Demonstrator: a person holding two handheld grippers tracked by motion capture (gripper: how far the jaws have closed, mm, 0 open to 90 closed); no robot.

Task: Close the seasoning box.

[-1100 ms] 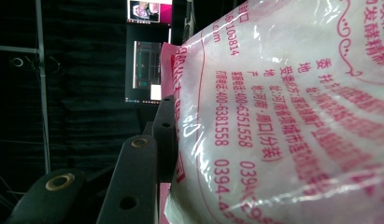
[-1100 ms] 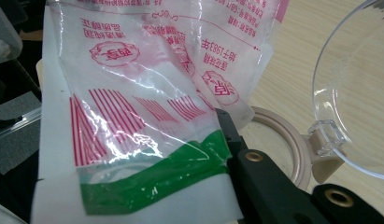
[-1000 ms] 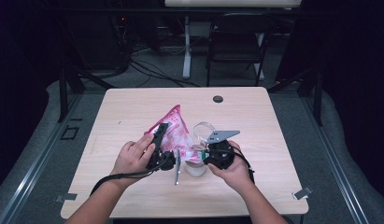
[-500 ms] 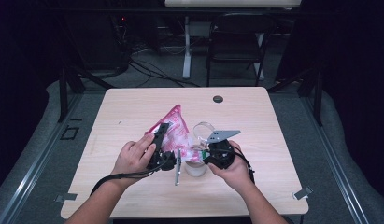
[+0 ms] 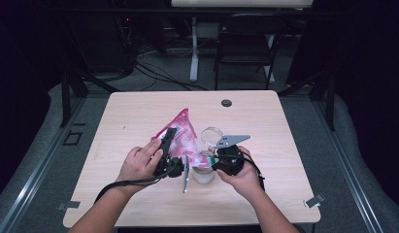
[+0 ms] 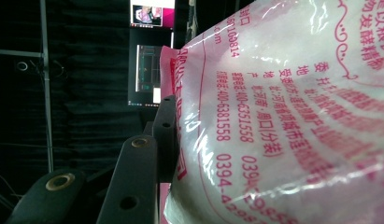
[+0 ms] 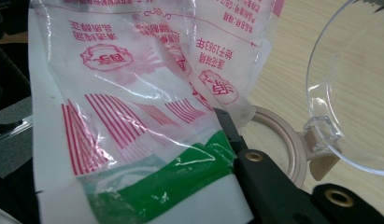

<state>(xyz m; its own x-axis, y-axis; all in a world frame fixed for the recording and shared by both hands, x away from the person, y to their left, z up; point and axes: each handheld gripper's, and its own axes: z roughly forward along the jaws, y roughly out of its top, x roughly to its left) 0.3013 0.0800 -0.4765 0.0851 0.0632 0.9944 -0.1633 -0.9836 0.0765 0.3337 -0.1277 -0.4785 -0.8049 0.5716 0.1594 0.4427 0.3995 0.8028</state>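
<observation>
Nothing moved, both hand-held grippers (image 5: pixel 170 145) (image 5: pixel 214 158) clamp pink bag (image 5: pixel 180 131), contents hidden.

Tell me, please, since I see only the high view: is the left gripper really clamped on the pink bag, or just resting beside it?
Observer: It is clamped. In the left gripper view, the black jaw presses into the edge of the pink bag, and the film bulges around it.
Operator: Thank you. And could you tell me whether the right gripper has hold of the bag too?
Observer: Yes. In the right gripper view, its jaw pinches the bag's lower end by a green band.
Operator: What is the clear thing next to my right hand?
Observer: A container with a beige rim; its clear hinged lid stands open, and the bag's end hangs just beside the opening.
</observation>
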